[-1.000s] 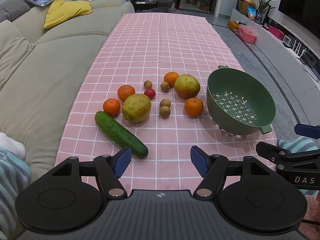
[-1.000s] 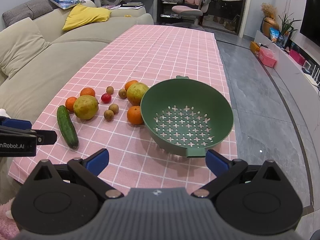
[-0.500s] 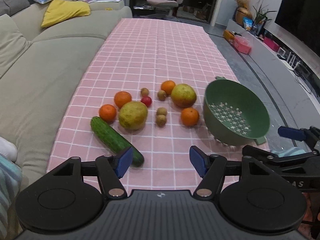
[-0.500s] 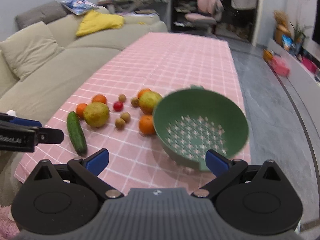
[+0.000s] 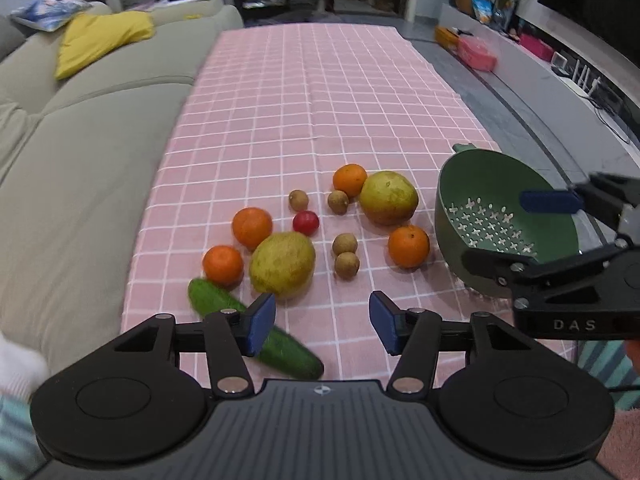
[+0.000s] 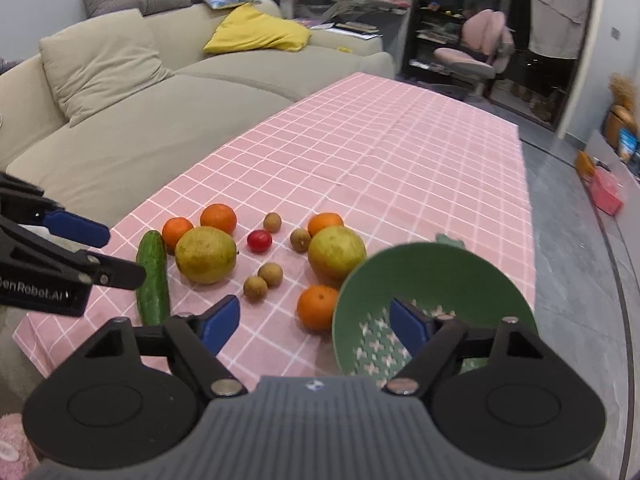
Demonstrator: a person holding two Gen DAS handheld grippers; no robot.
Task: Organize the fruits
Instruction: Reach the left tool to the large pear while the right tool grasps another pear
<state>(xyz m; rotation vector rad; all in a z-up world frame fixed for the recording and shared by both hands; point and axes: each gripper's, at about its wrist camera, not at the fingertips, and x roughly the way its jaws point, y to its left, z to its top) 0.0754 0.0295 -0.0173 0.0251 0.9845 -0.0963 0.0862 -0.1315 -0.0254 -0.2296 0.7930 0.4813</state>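
- Fruit lies loose on the pink checked tablecloth (image 5: 320,92), near its front edge: four oranges, two large yellow-green pears, four small brown longans, one small red fruit (image 5: 305,222).
- One pear (image 5: 282,264) sits just beside two oranges (image 5: 223,264) at the left; the other pear (image 5: 388,197) sits toward the right, with an orange (image 5: 408,245) in front of it.
- A cucumber (image 5: 256,336) lies angled at the front left, partly behind my left finger.
- A green colander (image 5: 500,216) stands at the right of the fruit, nothing in it.
- My left gripper (image 5: 322,323) is wide apart, holding nothing, above the cloth's front edge.
- My right gripper (image 6: 314,324) is wide apart and holds nothing; one finger overlaps the colander's rim.
- A beige sofa (image 6: 120,112) runs along the left side.
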